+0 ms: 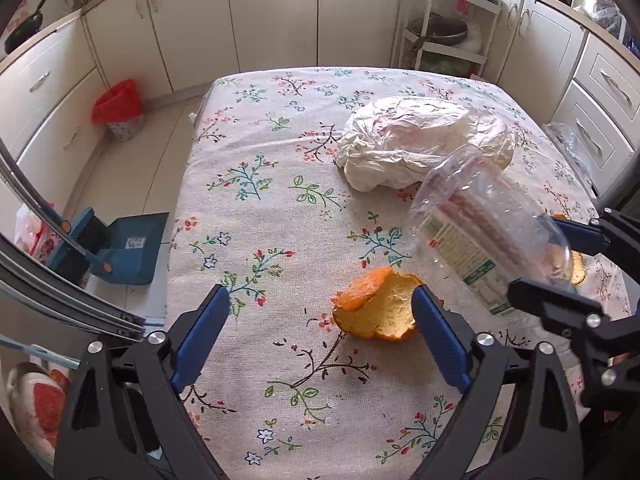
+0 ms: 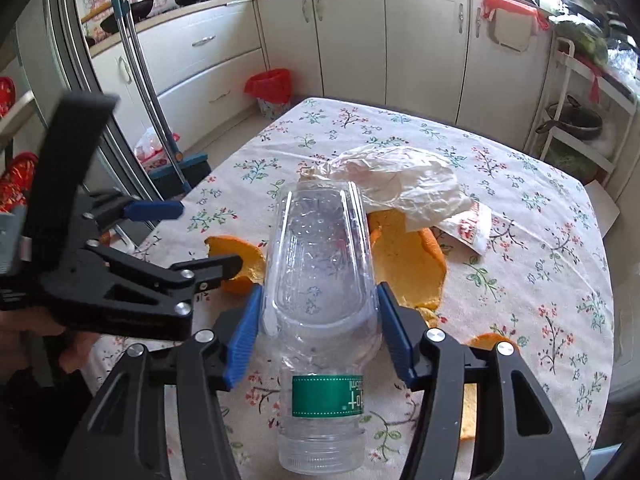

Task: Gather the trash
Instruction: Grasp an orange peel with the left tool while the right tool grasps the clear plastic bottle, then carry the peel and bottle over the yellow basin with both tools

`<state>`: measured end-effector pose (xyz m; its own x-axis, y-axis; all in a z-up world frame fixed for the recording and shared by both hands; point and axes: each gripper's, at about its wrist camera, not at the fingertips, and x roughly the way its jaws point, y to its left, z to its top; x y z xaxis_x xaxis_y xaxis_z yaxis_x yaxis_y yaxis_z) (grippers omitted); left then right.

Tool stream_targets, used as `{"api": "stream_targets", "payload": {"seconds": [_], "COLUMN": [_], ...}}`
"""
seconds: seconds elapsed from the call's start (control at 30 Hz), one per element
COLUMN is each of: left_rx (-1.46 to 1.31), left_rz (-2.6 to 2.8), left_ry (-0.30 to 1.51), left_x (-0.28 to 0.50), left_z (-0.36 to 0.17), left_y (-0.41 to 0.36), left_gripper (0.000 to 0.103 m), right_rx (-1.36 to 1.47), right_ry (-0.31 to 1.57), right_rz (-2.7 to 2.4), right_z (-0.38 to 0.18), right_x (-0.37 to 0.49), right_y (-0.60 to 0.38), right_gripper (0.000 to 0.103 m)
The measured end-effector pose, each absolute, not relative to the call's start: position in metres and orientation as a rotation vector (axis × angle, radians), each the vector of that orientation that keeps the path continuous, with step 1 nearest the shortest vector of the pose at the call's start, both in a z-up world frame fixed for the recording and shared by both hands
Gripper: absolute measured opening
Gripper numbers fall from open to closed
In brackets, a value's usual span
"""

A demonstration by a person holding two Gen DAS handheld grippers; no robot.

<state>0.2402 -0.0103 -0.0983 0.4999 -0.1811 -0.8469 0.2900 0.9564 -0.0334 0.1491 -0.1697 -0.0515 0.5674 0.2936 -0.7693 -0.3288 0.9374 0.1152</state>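
Clear plastic bottle (image 2: 320, 292) sat clamped between right gripper (image 2: 320, 332) fingers (neck toward camera), above tablecloth (image 2: 540, 260). Left gripper (image 1: 320, 320) spread wide, orange peel (image 1: 376, 306) just ahead, against its right finger. Crumpled bag (image 1: 420, 144) farther beyond.

A clear plastic bottle (image 2: 322, 280) carries a green label band (image 2: 327, 396) with white print seen upside down; only a "+" and what looks like "ml" can be made out. Red lettering on a paper wrapper (image 2: 472, 229) on the tabletop (image 2: 540, 240) is too blurred to read. The bottle's fine print in the left wrist view is also illegible.
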Motion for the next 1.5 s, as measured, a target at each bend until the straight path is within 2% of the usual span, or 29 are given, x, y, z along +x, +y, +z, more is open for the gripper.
{"api": "stream_targets", "payload": {"seconds": [0.17,0.23,0.43,0.63,1.1,1.5], "left_rx": [0.072,0.078,0.108,0.121,-0.007,-0.065], "left_rz": [-0.345,-0.379,-0.407,-0.394,-0.326,-0.317], "left_ry": [1.017,1.014,1.022,1.002,0.842,0.776], "left_x": [0.240,0.237,0.227,0.212,0.182,0.128], "left_z": [-0.099,-0.097,-0.094,-0.084,-0.037,-0.027], "left_y": [-0.012,-0.016,-0.025,-0.023,0.010,0.025], "left_gripper": [0.063,0.048,0.013,0.005,0.005,0.005], "right_rx": [0.055,0.077,0.122,0.147,0.208,0.241], "right_ry": [0.903,0.899,0.875,0.850,0.795,0.764], "right_rz": [0.388,0.395,0.395,0.395,0.397,0.400], "right_z": [-0.044,-0.040,-0.030,-0.022,-0.011,-0.012], "right_x": [0.144,0.142,0.131,0.120,0.098,0.059], "right_y": [-0.190,-0.195,-0.203,-0.206,-0.217,-0.225], "right_gripper": [0.056,0.056,0.056,0.056,0.056,0.056]}}
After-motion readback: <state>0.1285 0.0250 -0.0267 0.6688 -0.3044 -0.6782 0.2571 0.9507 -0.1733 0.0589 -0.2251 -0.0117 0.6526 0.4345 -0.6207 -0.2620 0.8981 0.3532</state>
